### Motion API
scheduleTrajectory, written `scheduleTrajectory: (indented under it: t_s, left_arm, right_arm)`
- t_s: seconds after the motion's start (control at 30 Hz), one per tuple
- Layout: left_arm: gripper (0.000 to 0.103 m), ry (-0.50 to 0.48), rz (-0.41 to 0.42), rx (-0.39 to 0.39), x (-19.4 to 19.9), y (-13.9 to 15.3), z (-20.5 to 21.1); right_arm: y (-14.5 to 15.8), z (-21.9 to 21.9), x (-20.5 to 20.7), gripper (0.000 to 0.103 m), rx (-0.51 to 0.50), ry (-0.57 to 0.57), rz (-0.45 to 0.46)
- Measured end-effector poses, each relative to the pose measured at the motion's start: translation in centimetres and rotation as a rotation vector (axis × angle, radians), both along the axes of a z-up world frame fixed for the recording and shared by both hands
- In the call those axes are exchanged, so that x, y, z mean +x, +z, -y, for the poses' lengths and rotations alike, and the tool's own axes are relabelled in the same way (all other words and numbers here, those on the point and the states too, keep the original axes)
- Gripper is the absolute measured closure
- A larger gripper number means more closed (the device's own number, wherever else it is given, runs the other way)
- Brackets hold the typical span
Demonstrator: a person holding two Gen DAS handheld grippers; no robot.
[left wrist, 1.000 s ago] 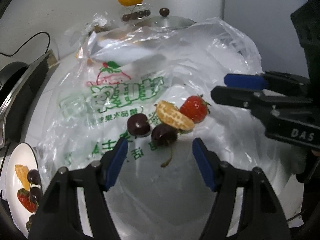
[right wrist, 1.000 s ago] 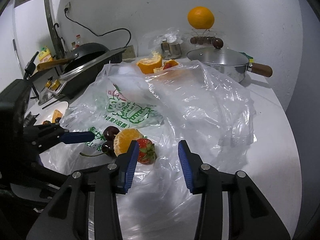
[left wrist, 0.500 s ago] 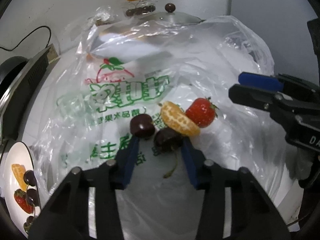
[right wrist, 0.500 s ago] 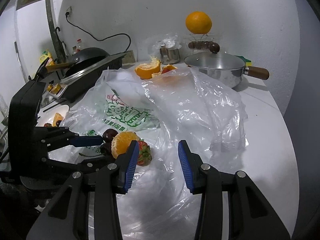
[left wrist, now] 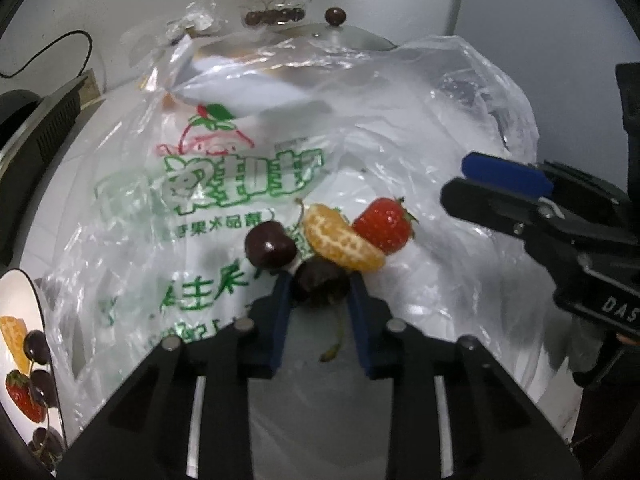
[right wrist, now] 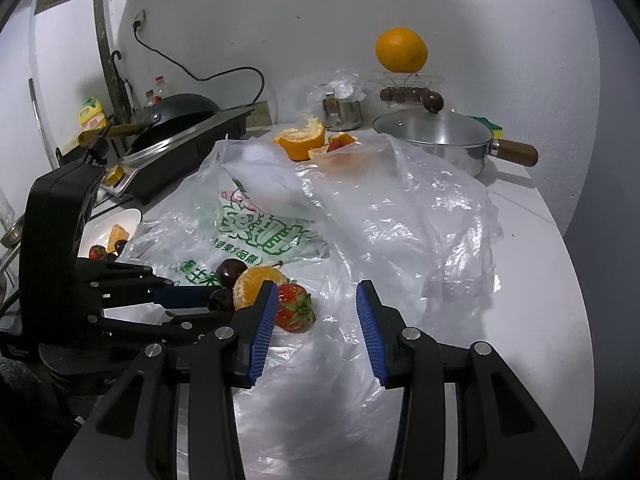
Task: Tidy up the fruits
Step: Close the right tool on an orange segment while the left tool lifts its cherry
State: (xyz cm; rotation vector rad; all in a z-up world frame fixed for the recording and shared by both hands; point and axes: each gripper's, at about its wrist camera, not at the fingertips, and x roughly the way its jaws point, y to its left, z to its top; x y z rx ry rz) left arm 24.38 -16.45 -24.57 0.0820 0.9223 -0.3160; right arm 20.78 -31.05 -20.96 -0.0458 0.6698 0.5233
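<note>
On a printed plastic bag (left wrist: 224, 184) lie two dark cherries, an orange segment (left wrist: 340, 236) and a strawberry (left wrist: 384, 224). My left gripper (left wrist: 320, 284) is shut on the near cherry (left wrist: 320, 280); the other cherry (left wrist: 268, 244) sits just to its left. In the right wrist view the left gripper (right wrist: 216, 300) holds that cherry (right wrist: 220, 300) beside the orange segment (right wrist: 256, 284) and strawberry (right wrist: 294, 308). My right gripper (right wrist: 316, 308) is open and empty, just right of the strawberry.
A white plate (left wrist: 28, 312) with fruit sits at the left, also in the right wrist view (right wrist: 120, 224). A lidded pot (right wrist: 436, 136), orange peel (right wrist: 304, 142), an orange on a stand (right wrist: 400, 50) and a cooker with pan (right wrist: 176, 132) stand behind.
My left gripper moved forward and closed its fingers on the near cherry. The right gripper stayed open and shifted only slightly.
</note>
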Motion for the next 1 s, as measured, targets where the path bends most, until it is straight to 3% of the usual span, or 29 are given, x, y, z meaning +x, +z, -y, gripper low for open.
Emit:
scheduleTrajectory:
  t_s: [0.47, 0.87, 1.0]
  left_arm:
    - [0.074, 0.027, 0.076, -0.051, -3.1, 3.2, -3.5]
    - [0.074, 0.052, 0.102, -0.102, -4.2, 3.8, -6.7]
    - [0.074, 0.056, 0.102, -0.116, -4.2, 3.7, -7.2]
  right_arm:
    - [0.3, -3.9, -0.9, 0.06, -0.051, 0.057, -0.002]
    - [-1.4, -6.8, -1.1, 0.06, -0.113, 0.094, -0.088]
    - [-2.2, -7.2, -0.7, 0.065, -0.145, 0.088, -0.129]
